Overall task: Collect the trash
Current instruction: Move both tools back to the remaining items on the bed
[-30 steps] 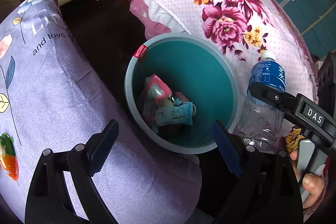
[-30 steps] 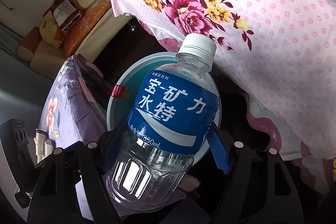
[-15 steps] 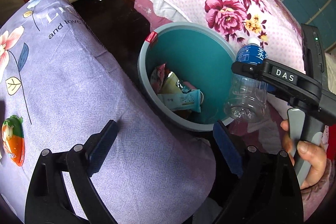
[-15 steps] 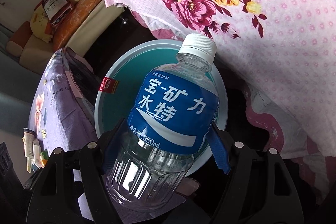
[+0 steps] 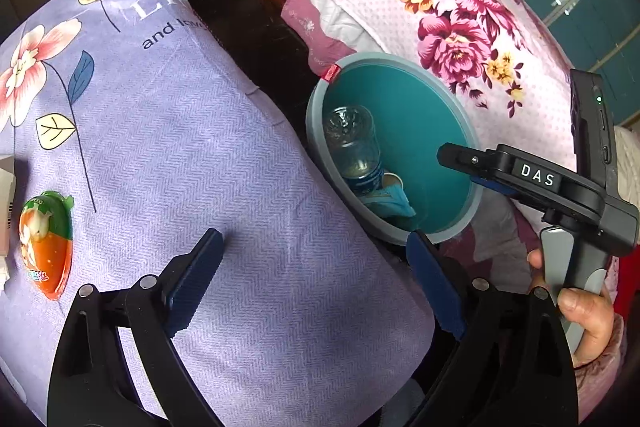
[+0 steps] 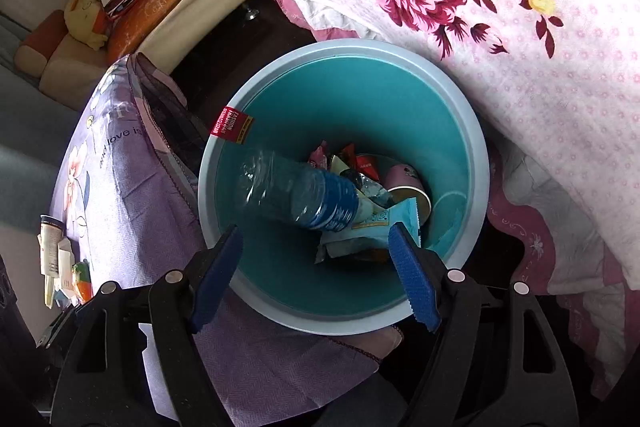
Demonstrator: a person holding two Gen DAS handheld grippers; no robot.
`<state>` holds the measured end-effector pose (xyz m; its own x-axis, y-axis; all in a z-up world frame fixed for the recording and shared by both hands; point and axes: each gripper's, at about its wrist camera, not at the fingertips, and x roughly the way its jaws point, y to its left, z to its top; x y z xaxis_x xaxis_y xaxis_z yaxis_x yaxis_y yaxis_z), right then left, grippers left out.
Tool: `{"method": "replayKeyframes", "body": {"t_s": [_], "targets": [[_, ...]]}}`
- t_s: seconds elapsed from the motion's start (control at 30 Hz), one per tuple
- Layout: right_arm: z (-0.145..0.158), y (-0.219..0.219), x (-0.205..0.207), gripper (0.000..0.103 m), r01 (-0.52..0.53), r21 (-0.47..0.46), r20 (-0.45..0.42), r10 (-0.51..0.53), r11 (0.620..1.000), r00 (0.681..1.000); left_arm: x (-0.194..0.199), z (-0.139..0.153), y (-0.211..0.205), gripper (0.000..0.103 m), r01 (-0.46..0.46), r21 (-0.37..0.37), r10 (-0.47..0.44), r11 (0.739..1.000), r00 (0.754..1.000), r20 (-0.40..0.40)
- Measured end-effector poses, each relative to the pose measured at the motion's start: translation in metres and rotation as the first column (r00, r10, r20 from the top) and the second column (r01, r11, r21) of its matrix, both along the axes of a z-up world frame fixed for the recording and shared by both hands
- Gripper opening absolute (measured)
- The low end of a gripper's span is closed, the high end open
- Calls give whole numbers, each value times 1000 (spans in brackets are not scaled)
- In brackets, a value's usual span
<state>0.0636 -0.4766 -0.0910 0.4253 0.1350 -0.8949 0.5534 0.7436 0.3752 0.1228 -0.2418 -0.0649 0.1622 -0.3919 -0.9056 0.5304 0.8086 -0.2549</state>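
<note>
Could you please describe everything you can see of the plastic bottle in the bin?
The plastic bottle is clear and ribbed, with a blue label around its upper part. It lies tilted inside the teal bin, base up toward the rim, neck end down among wrappers and a paper cup. Its cap is hidden. Neither gripper touches it.

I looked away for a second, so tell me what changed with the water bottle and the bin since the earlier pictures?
The right tool let go of the water bottle: it has dropped into the teal bin and lies tilted, cap end down, on the wrappers. That tool now hangs open over the bin. The left tool stayed open and empty above the purple cloth; the bin stayed put.
</note>
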Motion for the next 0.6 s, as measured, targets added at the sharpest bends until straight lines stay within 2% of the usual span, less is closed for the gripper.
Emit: {"method": "replayKeyframes", "body": {"t_s": [0.3, 0.6], "targets": [[18, 18, 0, 75, -29, -14, 8, 29, 1000, 1000, 4, 7, 47, 93, -85, -21, 85, 996, 996, -3], [45, 64, 15, 77, -115, -38, 33, 116, 993, 993, 4, 20, 107, 93, -178, -50, 179, 983, 984, 11]]}}
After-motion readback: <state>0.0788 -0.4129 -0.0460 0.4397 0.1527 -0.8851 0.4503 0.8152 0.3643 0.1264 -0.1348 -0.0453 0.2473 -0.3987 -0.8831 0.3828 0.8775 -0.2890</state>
